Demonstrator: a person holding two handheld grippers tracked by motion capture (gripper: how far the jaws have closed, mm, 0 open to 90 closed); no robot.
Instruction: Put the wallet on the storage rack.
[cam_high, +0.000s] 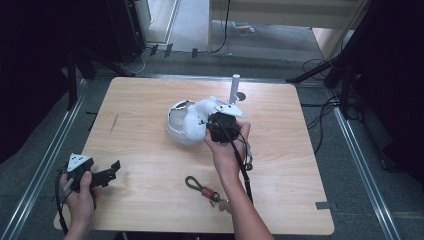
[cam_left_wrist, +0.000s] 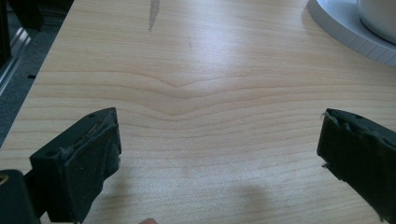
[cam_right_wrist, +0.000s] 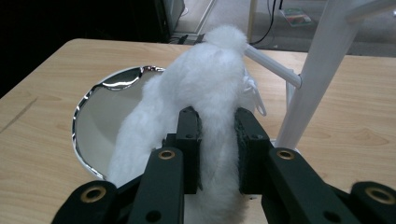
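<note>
Bare bench lies around our left gripper at the near left edge, jaws spread wide. Near the front edge rests a keychain. Farther in, our right gripper pinches white fluffy fabric over the bowl, beside a white stand.

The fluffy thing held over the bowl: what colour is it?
White; the fluffy thing shows best in the right gripper view.

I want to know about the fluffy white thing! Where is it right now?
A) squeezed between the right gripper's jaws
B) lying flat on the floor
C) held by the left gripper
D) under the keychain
A: the fluffy white thing sits pinched between the right gripper jaws, above the shiny bowl.
</note>
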